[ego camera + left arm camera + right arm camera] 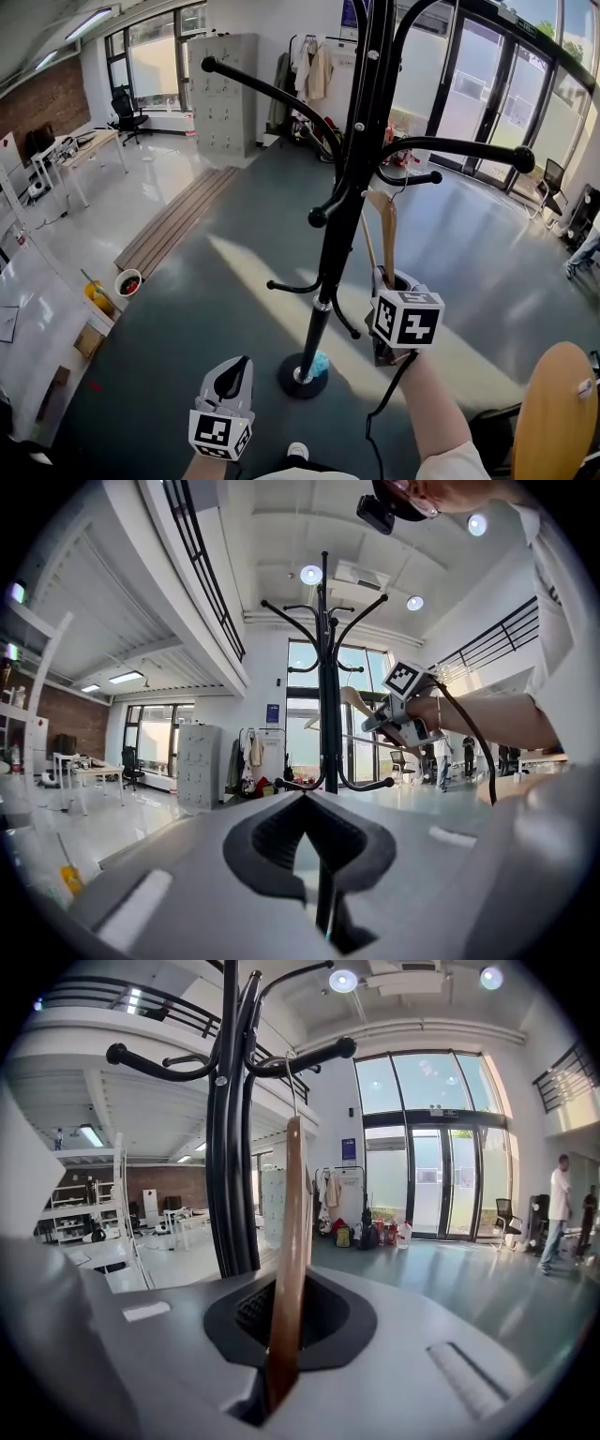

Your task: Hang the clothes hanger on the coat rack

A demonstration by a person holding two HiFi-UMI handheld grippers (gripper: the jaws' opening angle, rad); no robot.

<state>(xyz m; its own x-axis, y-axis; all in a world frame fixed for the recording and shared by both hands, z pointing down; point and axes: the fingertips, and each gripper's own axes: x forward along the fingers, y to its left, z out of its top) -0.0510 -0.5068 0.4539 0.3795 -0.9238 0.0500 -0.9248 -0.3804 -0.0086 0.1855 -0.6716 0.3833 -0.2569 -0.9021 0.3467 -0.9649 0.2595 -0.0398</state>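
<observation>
A black coat rack (349, 178) rises in front of me, its curved arms ending in ball tips and its round base (302, 377) on the grey floor. My right gripper (382, 281) is shut on the lower part of a wooden clothes hanger (386, 234), held upright just right of the pole. In the right gripper view the hanger (289, 1241) runs up from the jaws, and its metal hook (294, 1082) reaches a rack arm (309, 1057); whether it rests on the arm I cannot tell. My left gripper (234, 370) hangs low near the base, shut with nothing in it.
Grey lockers (223, 94) and hung clothes (314, 70) stand at the back. Wooden planks (173, 220) lie on the floor at left, near a bowl (128, 281) and desks (84, 150). A rounded wooden board (555, 412) is at lower right. A person (560, 1204) stands far right.
</observation>
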